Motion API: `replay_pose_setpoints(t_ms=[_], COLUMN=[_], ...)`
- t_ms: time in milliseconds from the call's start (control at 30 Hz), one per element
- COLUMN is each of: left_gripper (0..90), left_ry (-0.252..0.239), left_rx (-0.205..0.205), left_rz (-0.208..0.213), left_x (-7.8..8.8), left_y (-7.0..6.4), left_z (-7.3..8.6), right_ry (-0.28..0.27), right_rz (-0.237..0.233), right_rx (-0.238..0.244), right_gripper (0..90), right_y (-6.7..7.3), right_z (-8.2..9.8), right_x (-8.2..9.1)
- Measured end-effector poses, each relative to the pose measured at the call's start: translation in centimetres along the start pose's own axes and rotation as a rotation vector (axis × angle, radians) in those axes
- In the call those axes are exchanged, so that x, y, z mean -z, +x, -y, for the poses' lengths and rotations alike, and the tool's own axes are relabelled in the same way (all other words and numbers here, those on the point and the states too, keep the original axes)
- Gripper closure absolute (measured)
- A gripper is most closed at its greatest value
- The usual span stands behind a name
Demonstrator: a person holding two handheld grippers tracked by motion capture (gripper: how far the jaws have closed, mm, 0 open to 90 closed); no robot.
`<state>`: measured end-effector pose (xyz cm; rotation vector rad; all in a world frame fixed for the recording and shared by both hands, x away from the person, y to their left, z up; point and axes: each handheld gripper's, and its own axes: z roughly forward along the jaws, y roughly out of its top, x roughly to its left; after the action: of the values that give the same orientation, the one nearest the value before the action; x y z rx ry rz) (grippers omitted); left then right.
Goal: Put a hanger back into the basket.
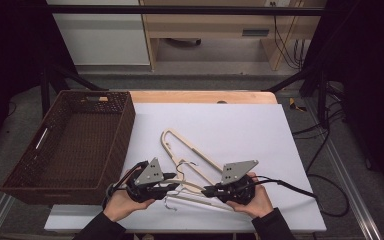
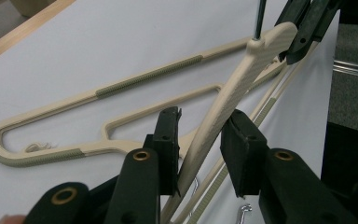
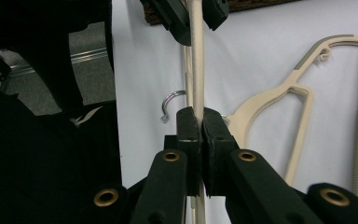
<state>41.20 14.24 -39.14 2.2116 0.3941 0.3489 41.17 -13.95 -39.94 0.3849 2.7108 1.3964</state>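
Low in the high view's frame, left hand-held gripper (image 1: 172,181) and right hand-held gripper (image 1: 207,190) facing each other over cream hangers (image 1: 190,150) on the white worktop (image 1: 240,130); brown basket (image 1: 70,145) at left. Seen from the left gripper view, centre frame: jaws apart astride a raised hanger arm (image 2: 223,98), one pad touching. Seen from the right gripper view, centre: jaws clamped on that arm (image 3: 196,60).

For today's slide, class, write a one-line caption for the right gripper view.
Right gripper clamped on a cream hanger, with the left gripper straddling it farther along.
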Motion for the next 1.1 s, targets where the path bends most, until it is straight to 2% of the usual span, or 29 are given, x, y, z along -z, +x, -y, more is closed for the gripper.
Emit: replay_pose_setpoints(t_ms=[200, 433, 500, 600, 667, 767, 867, 933, 1100], left_gripper=[72.4, 79.2, 81.1, 84.0, 85.8, 86.4, 86.5, 86.5, 86.4], left_ry=[0.025, 0.020, 0.033, 0.042, 0.045, 0.047, 0.028, 0.010, -0.015], left_rx=[-0.027, -0.022, -0.034, -0.022, -0.011, 0.012, 0.057, 0.087, 0.128], left_rz=[-0.002, 0.016, 0.023, 0.057, 0.069, 0.040, 0.028, 0.007, -0.034], left_x=[0.1, 0.6, 0.6, 0.4, 0.4, 0.5, 1.1, 1.5, 2.7], left_y=[-0.4, -0.9, -1.2, -1.6, -1.9, -1.9, -1.4, -1.3, -0.7], left_z=[-0.1, -0.6, -0.7, -0.9, -1.0, -1.1, -1.0, -1.0, -1.1], right_ry=[0.011, -0.020, -0.034, -0.052, -0.063, -0.090, -0.123, -0.145, -0.182], right_rz=[-0.004, 0.085, 0.116, 0.156, 0.169, 0.189, 0.213, 0.239, 0.326], right_rx=[0.004, -0.002, -0.003, -0.007, -0.020, -0.036, -0.045, -0.066, -0.134], right_gripper=[86.4, 77.7, 73.5, 66.6, 62.0, 55.9, 49.5, 44.4, 33.7], right_y=[-0.1, -0.2, -0.3, -0.5, -0.5, -0.6, -0.6, -0.9, -1.7], right_z=[0.0, -0.1, -0.1, -0.1, 0.0, -0.1, -0.1, 0.0, 0.9], right_x=[0.1, 0.6, 0.6, 0.6, 0.7, 1.1, 1.7, 2.3, 4.0])
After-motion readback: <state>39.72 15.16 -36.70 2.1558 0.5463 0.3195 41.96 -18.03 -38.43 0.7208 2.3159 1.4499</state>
